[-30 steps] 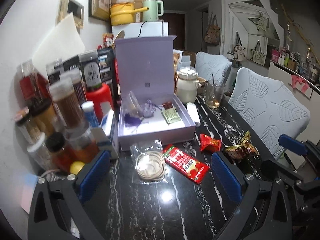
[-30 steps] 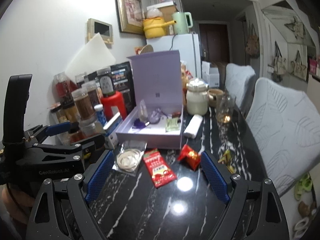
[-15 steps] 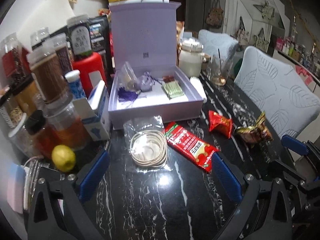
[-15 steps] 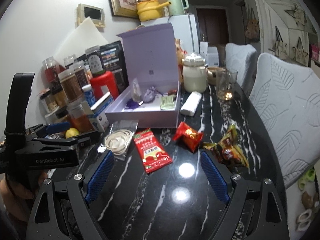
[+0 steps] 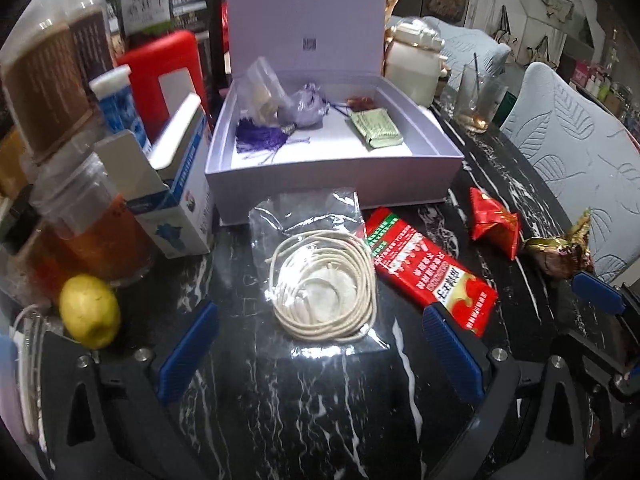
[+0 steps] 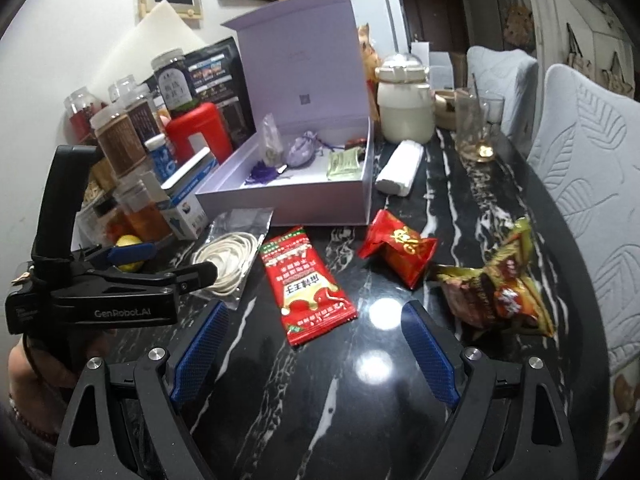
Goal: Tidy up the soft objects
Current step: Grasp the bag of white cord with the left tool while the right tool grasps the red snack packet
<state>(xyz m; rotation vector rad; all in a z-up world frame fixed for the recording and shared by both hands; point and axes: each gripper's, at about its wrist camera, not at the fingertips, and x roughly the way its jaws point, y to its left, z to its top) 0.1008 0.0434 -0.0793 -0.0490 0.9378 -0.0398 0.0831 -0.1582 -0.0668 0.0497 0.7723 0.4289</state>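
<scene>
L gripper (image 5: 316, 344): jaws wide apart, nothing btwn the pads, aimed down at the clear bag of coiled white cord (image 5: 322, 280), which lies flat on the black marble table (image 5: 320, 408) right in front of the lilac gift box (image 5: 332, 184). R gripper (image 6: 316, 348): also spread wide, empty, hovering above bare table w/ the long red sachet (image 6: 306, 284) just ahead of its fingertips.

Outward from there: small red snack pack (image 6: 396, 250) to the right of the sachet, crumpled gold/brown wrapper (image 6: 496, 288) further right near the table edge. All four soft items sit loose on the table, outside the box.

Inside the box, lid standing up: a small clear packet (image 5: 262, 88), lilac pouch (image 5: 306, 106) w/ purple tassel (image 5: 260, 138), green packet (image 5: 376, 130), plus sth small & reddish at the back, too small to ID. Jars, a carton & a lemon crowd the table's left side; not task items, I'd guess.

Progress, as I read it: partly done. A few pieces boxed, four left out, none gripped atm. Cord bag looks like the L side's next pick, sachet the R's.

Vs a sec ago: both cams are lower and tilted further down, so table items look much bigger and closer. Lemon now in view. Jaws as wide as before. No item shifted.
</scene>
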